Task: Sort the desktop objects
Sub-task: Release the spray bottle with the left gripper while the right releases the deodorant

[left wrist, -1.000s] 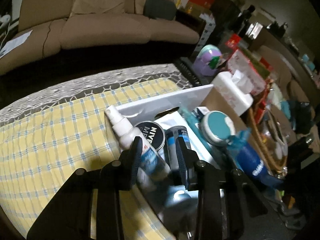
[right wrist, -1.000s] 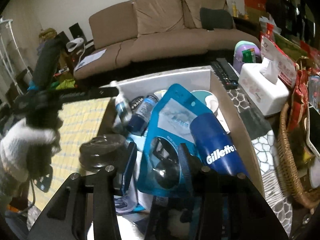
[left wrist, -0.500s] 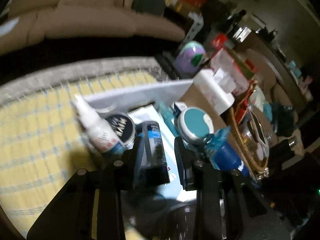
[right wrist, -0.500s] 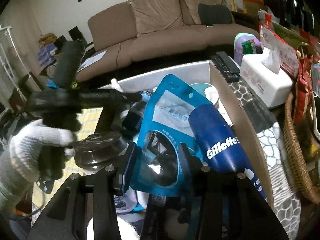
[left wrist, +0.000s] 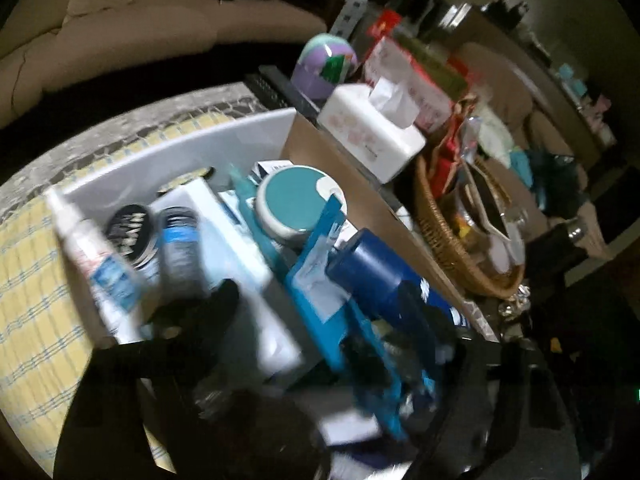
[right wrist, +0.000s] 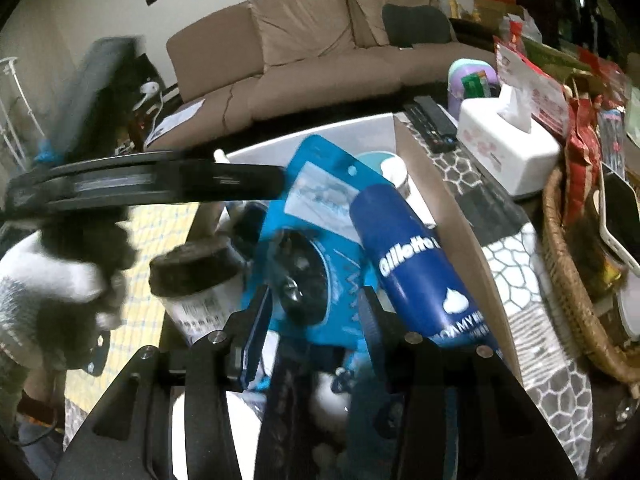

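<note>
The right gripper is clamping the lower part of a blue blister pack, one finger on each side edge, and is holding it tilted up out of the storage box. Just to the pack's right, a dark blue Gillette foam can is leaning against the box's brown wall. To its left a black-lidded jar is sitting near the box edge.

The left gripper is hovering over the same box. Its jaws have just been opening and are standing wide apart above a white carton and the blister pack's upper edge, pressing on neither. The blur makes finer detail hard to read.

The risks, as I judge them, are these:
- The pack is thin and glossy, so it may be bowing or slipping between the pads if pulled quickly.
- Both grippers are working in one crowded box, so a collision is likely.
- The foam can may be rolling if the pack drags against it.

Farther in, a white spray bottle is leaning against the box's left edge beside a Nivea tin, with a teal-lidded jar behind. Beyond the box, a tissue box and a wicker basket are sitting on the table.
</note>
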Tool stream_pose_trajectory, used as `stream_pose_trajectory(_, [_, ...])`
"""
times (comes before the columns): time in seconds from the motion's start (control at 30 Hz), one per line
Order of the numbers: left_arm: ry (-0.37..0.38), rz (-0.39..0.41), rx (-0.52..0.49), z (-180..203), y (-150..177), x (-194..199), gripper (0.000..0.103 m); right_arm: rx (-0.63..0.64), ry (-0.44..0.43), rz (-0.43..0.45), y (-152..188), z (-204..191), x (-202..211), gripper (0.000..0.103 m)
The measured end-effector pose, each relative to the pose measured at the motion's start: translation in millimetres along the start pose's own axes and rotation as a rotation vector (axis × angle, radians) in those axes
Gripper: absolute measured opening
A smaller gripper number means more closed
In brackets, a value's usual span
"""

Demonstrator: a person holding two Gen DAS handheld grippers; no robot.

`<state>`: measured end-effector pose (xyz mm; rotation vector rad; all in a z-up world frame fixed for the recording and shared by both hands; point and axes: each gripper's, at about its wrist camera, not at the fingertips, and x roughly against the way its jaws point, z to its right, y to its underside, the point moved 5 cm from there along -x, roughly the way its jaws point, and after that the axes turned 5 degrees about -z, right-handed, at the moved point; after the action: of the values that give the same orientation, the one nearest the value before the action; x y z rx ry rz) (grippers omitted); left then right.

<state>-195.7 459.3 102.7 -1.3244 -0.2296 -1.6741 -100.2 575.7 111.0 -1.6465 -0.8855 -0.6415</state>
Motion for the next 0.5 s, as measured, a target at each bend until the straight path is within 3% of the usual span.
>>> stream_pose_trajectory(0.03, [-0.003, -0.016, -0.004, 3.3, -2.8, -8.4, 0.051, 0.003, -0.004, -0.003, 1.0, -0.4, 0.1, 0.046])
stream_pose_trajectory(0.17, [-0.064, -0.042, -0.071, 14.9, -9.0, -25.7, 0.006, 0.011, -0.024, -0.007, 4.4, -2.3, -1.6, 0.047])
stream_pose_trajectory(0.3, [-0.154, 0.013, -0.132, 9.3, -13.5, -11.2, 0.008, -0.006, -0.058, 0.001, 3.2, 0.6, -2.8, 0.049])
stream_pose_trajectory(0.5, [-0.188, 0.124, 0.048, -54.2, -32.9, 22.4, 0.012, -0.023, -0.067, 0.011, -0.1, 0.4, -7.3, 0.052])
